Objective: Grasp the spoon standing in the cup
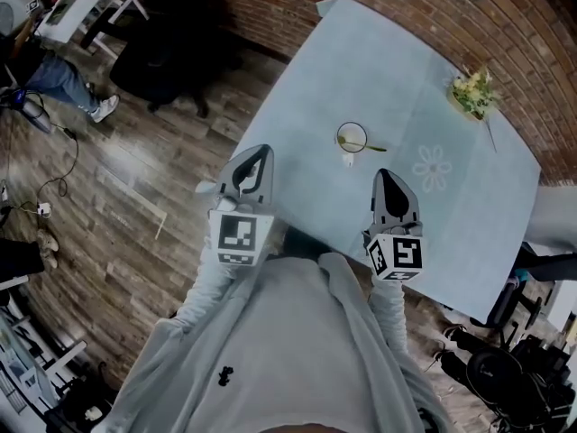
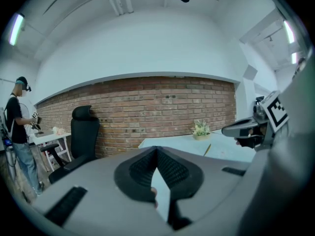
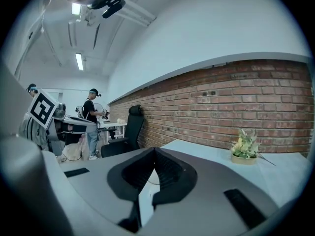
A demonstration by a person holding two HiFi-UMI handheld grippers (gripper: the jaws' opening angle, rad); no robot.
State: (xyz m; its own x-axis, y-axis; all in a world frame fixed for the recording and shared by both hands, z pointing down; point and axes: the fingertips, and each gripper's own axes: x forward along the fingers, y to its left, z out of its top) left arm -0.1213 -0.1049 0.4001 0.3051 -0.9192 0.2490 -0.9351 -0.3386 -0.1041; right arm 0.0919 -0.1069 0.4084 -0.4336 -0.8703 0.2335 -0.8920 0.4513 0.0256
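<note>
Pale blue and cloth-covered, the surface (image 1: 306, 88) carries a cup (image 1: 352, 137) near its middle. The spoon (image 1: 371, 147) stands in the cup, its handle leaning out over the rim toward 3 o'clock. A small white object (image 1: 348, 160) lies just beside the cup at 6 o'clock, and a white flower print (image 1: 433, 168) marks the cloth at 4 o'clock from it. Potted flowers (image 1: 473, 93) sit near the surface's edge at 2 o'clock from the cup, well apart from it. The left tool (image 2: 156, 151) is closed: its ribbed pads meet at the tips with nothing between them. It hangs over the near edge, with the cup at about 1 o'clock from it. The right tool (image 3: 154, 151) is likewise closed and empty, held over the near part of the surface with the cup at about 11 o'clock. Neither tool touches the cup or the spoon. A brick wall (image 1: 388, 7) runs behind the surface, and a black office chair (image 1: 167, 61) stands on the wooden floor (image 1: 135, 179) at 9 o'clock from the cup.
</note>
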